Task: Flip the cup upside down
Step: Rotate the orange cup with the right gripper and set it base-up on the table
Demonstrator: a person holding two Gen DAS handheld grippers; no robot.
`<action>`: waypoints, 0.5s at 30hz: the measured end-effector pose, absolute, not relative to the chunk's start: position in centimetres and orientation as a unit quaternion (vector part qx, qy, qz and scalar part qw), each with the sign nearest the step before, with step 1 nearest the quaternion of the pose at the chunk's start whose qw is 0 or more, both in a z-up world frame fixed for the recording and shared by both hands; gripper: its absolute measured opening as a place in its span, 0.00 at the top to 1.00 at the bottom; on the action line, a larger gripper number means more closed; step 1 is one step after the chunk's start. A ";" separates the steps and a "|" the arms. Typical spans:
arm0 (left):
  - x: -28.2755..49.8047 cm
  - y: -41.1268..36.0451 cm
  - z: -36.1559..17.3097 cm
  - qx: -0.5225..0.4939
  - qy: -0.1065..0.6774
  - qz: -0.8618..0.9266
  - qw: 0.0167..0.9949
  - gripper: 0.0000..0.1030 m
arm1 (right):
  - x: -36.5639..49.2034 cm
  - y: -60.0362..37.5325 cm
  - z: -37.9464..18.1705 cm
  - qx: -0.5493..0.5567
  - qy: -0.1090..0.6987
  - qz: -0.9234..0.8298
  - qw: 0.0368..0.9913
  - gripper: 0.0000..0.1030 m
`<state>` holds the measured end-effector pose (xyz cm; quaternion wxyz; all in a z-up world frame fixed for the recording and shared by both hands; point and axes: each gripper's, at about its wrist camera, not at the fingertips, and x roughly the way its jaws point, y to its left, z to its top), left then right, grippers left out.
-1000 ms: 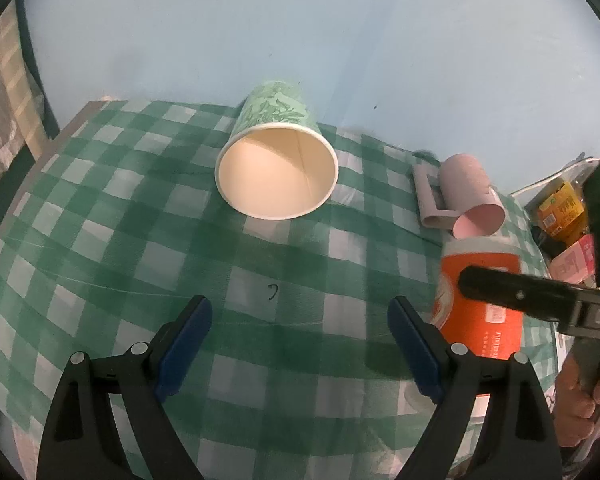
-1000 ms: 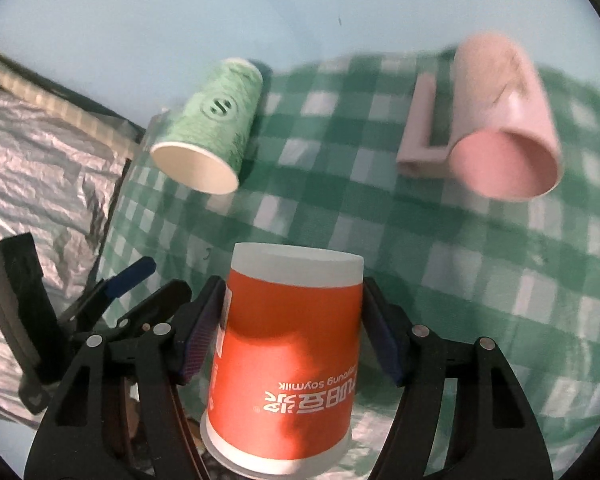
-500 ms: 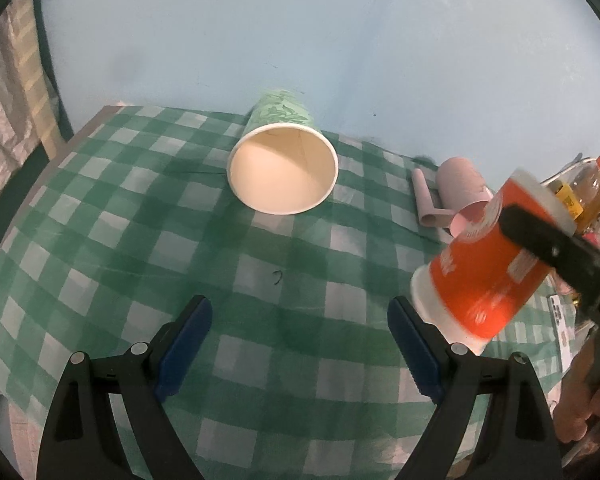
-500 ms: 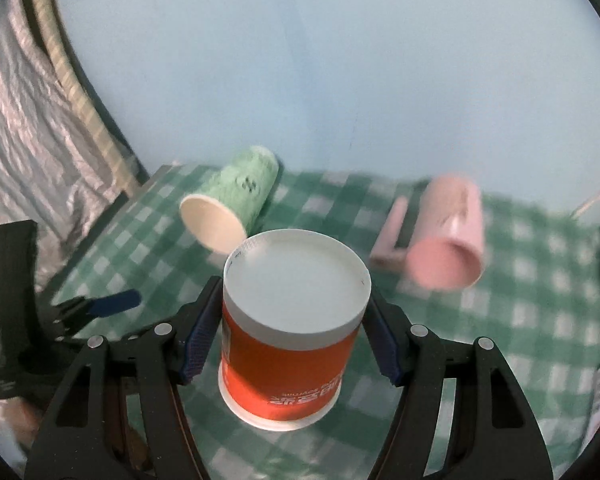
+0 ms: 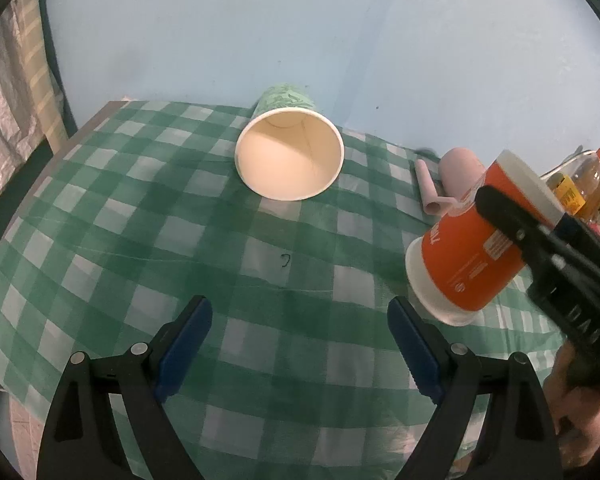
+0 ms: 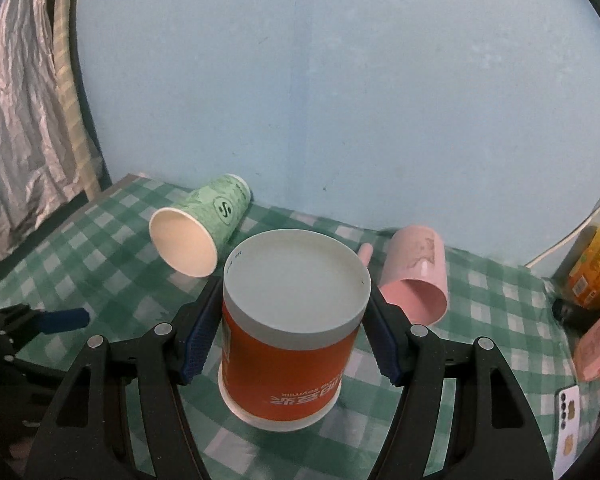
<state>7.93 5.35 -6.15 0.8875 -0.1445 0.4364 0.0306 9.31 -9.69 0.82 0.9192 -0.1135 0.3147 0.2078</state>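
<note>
While the left wrist view looks down over the checked surface [image 5: 148, 216], the left claw [image 5: 300, 344] hangs released above its near edge. Green cup [image 5: 290, 150] lies on its side toward the far edge, mouth facing the camera. Orange cup [image 5: 472, 248] is tilted in the air by the right edge, grasped by the right claw.

Right wrist view: right claw [image 6: 292, 336] clenched on the orange cup [image 6: 288, 344], white base toward camera, off the surface. Pink mug [image 6: 416, 280] lies just beyond, on its side.

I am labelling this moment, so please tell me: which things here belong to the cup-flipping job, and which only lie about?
Job: orange paper cup with white rim, right gripper clamped on it.

Lying about: green paper cup, pink plastic mug, both on their sides; open left gripper; yellow-labelled bottles.
</note>
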 end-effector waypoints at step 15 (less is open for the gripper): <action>7.4 5.7 -6.2 -0.148 0.435 0.031 0.888 0.12 | 8.7 -10.2 -0.8 -0.102 0.304 0.200 0.926 0.34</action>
